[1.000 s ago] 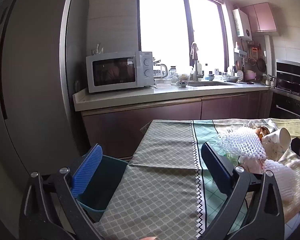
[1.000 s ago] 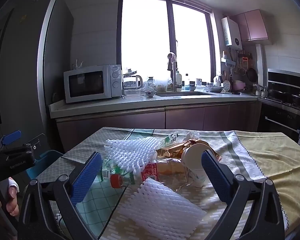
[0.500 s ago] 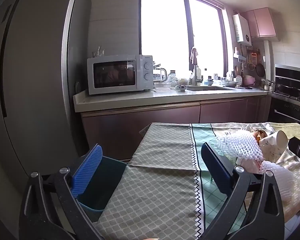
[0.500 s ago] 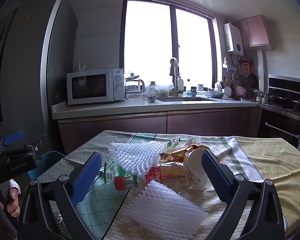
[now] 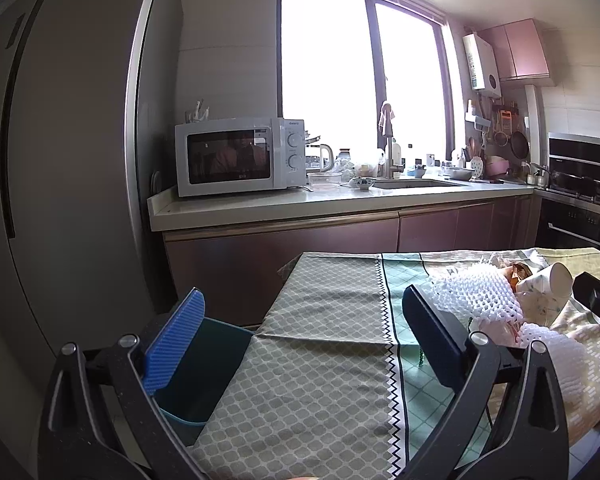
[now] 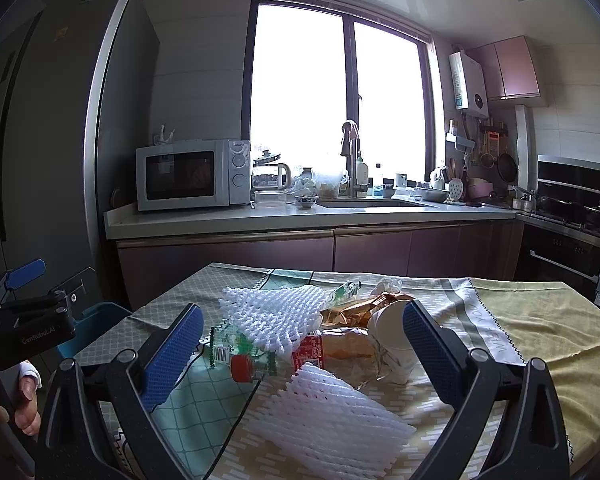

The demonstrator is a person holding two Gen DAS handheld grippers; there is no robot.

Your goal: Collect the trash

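A pile of trash lies on the clothed table [image 6: 532,332]: two white foam nets [image 6: 276,312] [image 6: 332,412], a crushed plastic bottle with a red cap [image 6: 240,360], a red-labelled wrapper [image 6: 340,350], a tipped paper cup [image 6: 392,332] and a brown bag [image 6: 356,306]. My right gripper [image 6: 304,344] hovers open just before the pile, nothing between its fingers. My left gripper [image 5: 304,340] is open over the table's left end, the teal bin [image 5: 196,364] below its left finger. The foam net [image 5: 480,294] and cup [image 5: 552,284] lie to its right.
A tall grey fridge [image 5: 60,160] stands left of the bin. Behind the table runs a counter [image 5: 340,200] with a microwave [image 5: 236,156], sink and dishes. An oven [image 6: 572,240] is at the right. A hand [image 6: 24,396] holds the left gripper's handle.
Both cameras have tilted or lifted a little, so the table and pile sit lower in each view. Nothing on the table has moved and both grippers stay open.
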